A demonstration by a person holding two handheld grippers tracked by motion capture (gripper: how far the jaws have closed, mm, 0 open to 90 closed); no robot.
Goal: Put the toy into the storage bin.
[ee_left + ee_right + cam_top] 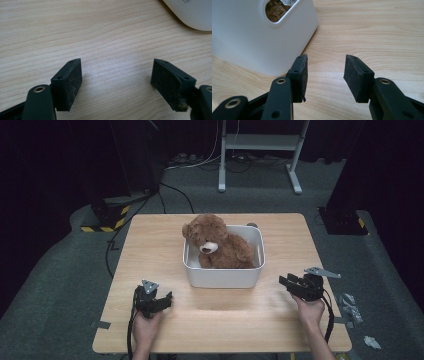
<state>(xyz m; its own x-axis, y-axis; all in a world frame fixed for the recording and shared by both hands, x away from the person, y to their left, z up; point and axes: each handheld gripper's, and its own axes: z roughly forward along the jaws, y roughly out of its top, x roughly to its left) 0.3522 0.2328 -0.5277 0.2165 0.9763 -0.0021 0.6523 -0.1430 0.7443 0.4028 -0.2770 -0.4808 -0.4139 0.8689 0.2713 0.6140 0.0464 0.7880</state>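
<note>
A brown teddy bear [216, 244] sits inside a white plastic bin [223, 276] in the middle of the wooden table [150, 245]. My left gripper [169, 296] rests low at the front left of the bin, open, with bare wood between its pads [71, 83]. A corner of the bin [192, 13] shows at the top right of the left gripper view. My right gripper [284, 281] is at the bin's right, open with nothing between its fingers [300, 77]. The bin's side wall [249, 42] with a handle cut-out showing brown fur [274, 10] stands just ahead and left of it.
A white metal frame [260, 150] and cables lie on the grey floor beyond the table. Black stands with yellow-striped bases [107, 217] flank the far corners. Crumpled bits [350, 306] lie on the floor at the right.
</note>
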